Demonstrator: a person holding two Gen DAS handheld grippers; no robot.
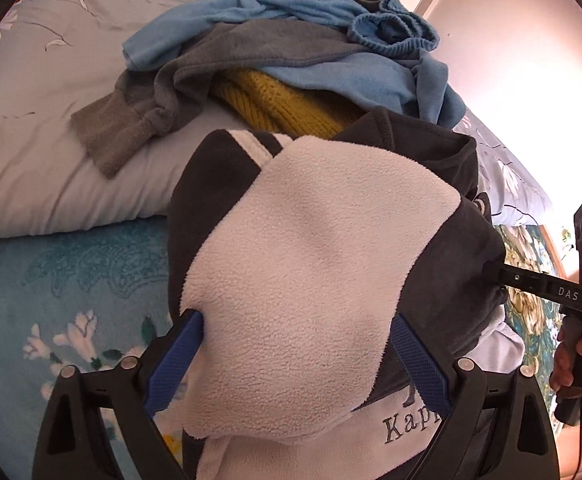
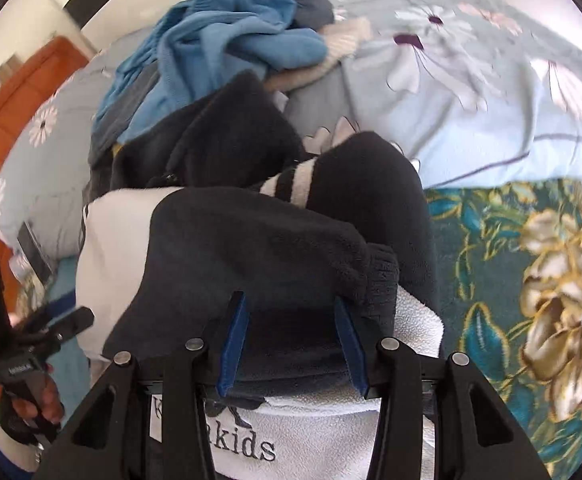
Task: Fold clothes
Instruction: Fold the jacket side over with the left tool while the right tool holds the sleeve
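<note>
A black and white fleece jacket (image 1: pixel 311 240) with embroidered lettering lies on the bed; it also shows in the right wrist view (image 2: pixel 259 240). My left gripper (image 1: pixel 299 344) has its blue-padded fingers (image 1: pixel 179 356) spread wide around a white fleece part. My right gripper (image 2: pixel 291 340) has its blue pads (image 2: pixel 235 344) apart around a black sleeve with a ribbed cuff (image 2: pixel 379 276). The right gripper also shows at the right edge of the left wrist view (image 1: pixel 495 274), its tip against the jacket's dark edge. The left gripper appears at the lower left of the right wrist view (image 2: pixel 63 328).
A pile of clothes lies behind the jacket: blue garments (image 1: pixel 291 16), a grey one (image 1: pixel 151 112) and a mustard knit (image 1: pixel 283 104). A pale floral duvet (image 2: pixel 491 92) and a teal floral bedspread (image 2: pixel 511 280) cover the bed. An orange headboard (image 2: pixel 19 112) stands at left.
</note>
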